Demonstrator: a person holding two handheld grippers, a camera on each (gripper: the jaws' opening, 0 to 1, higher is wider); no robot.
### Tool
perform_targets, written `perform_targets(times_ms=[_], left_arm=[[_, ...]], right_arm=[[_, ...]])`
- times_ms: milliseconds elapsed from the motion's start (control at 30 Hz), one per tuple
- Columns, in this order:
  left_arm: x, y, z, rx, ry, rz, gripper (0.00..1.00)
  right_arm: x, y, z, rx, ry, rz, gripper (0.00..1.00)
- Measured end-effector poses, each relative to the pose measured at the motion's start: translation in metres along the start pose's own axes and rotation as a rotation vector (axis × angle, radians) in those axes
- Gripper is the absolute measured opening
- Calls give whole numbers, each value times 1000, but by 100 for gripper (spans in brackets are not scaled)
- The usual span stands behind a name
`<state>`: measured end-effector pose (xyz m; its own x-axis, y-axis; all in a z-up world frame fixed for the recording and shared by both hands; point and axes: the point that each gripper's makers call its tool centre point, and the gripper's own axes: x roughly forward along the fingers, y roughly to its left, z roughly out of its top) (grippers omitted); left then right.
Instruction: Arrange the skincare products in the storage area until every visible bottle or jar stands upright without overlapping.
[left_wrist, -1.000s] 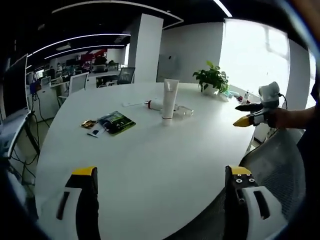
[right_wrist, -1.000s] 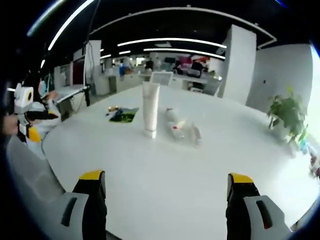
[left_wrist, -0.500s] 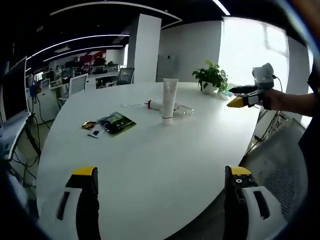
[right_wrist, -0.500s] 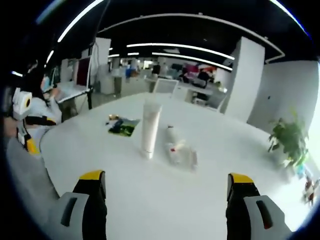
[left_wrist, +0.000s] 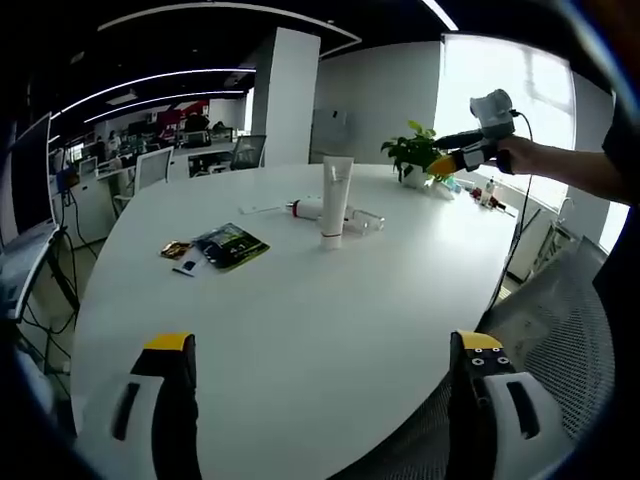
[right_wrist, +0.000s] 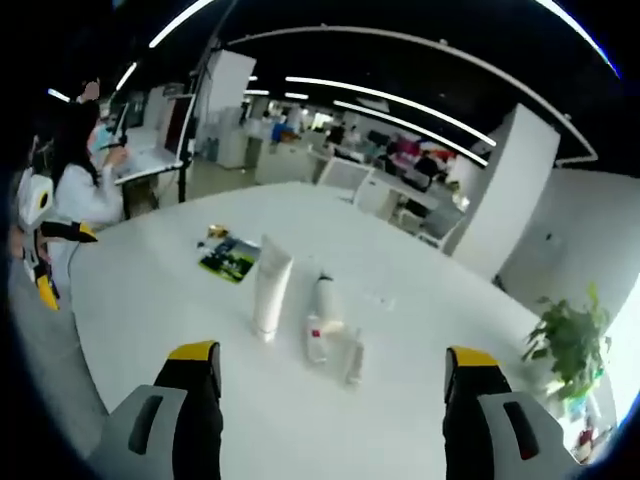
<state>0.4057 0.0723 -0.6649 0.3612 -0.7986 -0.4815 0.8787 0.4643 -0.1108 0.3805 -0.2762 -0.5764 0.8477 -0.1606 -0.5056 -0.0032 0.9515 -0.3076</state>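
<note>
Two grippers: you are holding both wide apart and empty; the left gripper (left_wrist: 318, 400) is hanging over the near table edge, the right gripper (right_wrist: 330, 415) is hovering high above the products.
Table (left_wrist: 300, 330): white, bare in front of the left jaws.
Upright tube (right_wrist: 268, 287): standing cap-down, needing nothing.
Lying bottles (right_wrist: 322, 318): resting just beside the tube, long axes running away from your right jaws; a clear bottle (right_wrist: 354, 358) is lying alongside them.
Nearer hand: the right, judging by its view.
Obstacle: the tube is standing close, risking a knock.
Beyond: packets (left_wrist: 218, 246), well apart; potted plant (left_wrist: 415, 155) at the far edge.
</note>
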Motion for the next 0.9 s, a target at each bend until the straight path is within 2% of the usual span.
perform_targets(times_ms=[133, 367, 467, 600, 900], left_arm=[[0, 2, 1, -13, -5, 5, 99], [1, 5, -1, -18, -3, 16, 99], [2, 4, -3, -5, 8, 16, 99], [3, 4, -6, 12, 25, 19, 99], [3, 10, -5, -3, 20, 43, 99]], right_arm=[[10, -4, -4, -23, 40, 11, 89], [33, -17, -13, 9, 112, 48, 85], [47, -24, -14, 41, 146, 78, 81], [65, -32, -9, 35, 170, 99, 77], [106, -33, -13, 37, 249, 162, 76]])
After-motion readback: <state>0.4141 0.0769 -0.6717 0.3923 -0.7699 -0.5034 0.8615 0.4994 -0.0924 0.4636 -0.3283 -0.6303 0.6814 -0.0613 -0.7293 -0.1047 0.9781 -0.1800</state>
